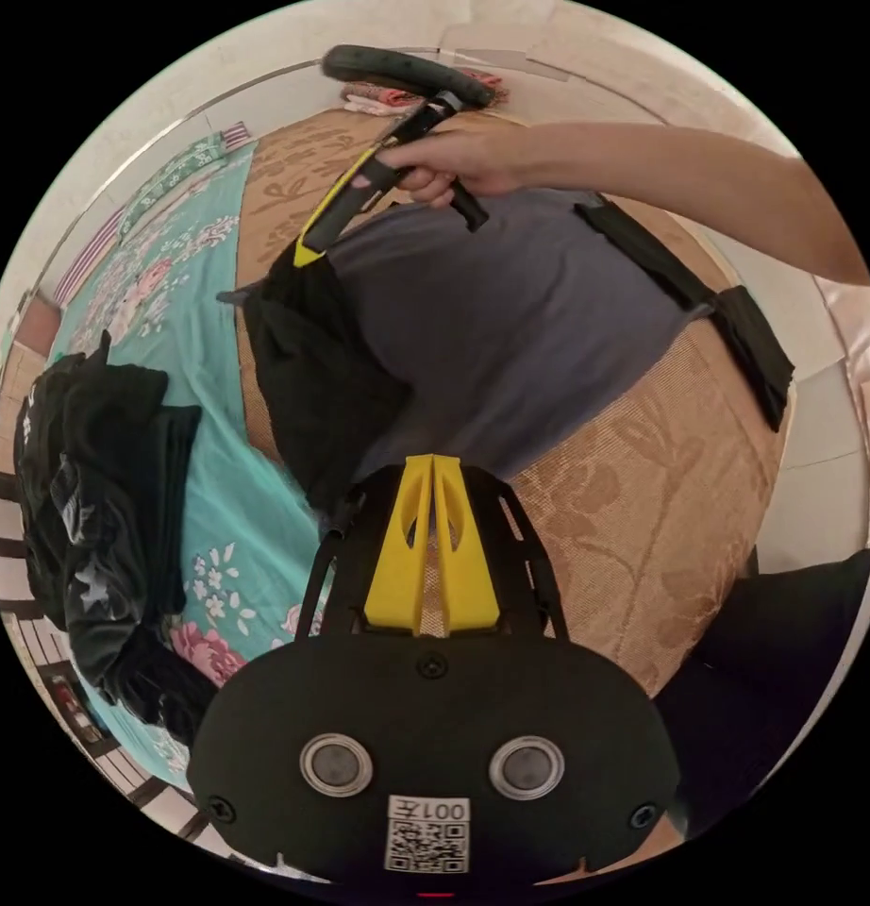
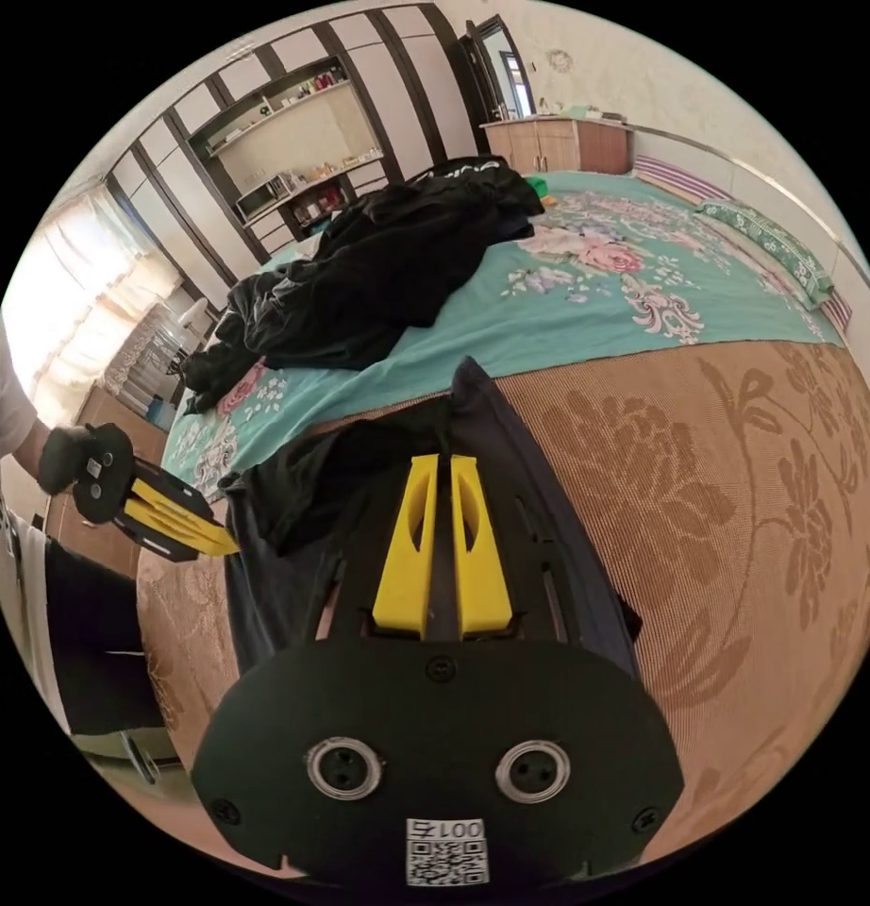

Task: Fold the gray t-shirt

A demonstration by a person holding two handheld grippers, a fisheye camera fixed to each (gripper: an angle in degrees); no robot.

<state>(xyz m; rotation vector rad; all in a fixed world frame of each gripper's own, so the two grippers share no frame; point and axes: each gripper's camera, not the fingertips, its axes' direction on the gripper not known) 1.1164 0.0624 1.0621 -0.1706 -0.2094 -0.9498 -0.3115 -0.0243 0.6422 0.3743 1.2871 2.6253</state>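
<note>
2 grippers work a gray t-shirt (image 1: 510, 330) spread on a bed (image 2: 643, 311) in a home bedroom. Largest in both views is the bed, covered partly by a teal floral sheet (image 1: 199, 311) and partly by a tan woven mat (image 1: 643, 500) with a flower pattern. The t-shirt lies on the mat, its black sleeves (image 1: 756, 349) out to either side; in the left gripper view one black sleeve portion is bunched near the sheet's edge. A heap of black clothes (image 2: 378, 274) sits well apart on the sheet. Shelving and cupboards (image 2: 293, 160) line the far wall in the right gripper view.

The left gripper (image 1: 433, 464) has its yellow jaws pressed together at the shirt's near edge; whether cloth is caught between them cannot be told. The right gripper (image 2: 444, 462) has its jaws nearly closed with dark fabric lying between and around them, apparently pinched. In the left gripper view a hand (image 1: 454, 160) holds the right gripper above the shirt's far corner, jaw tips at the cloth.
</note>
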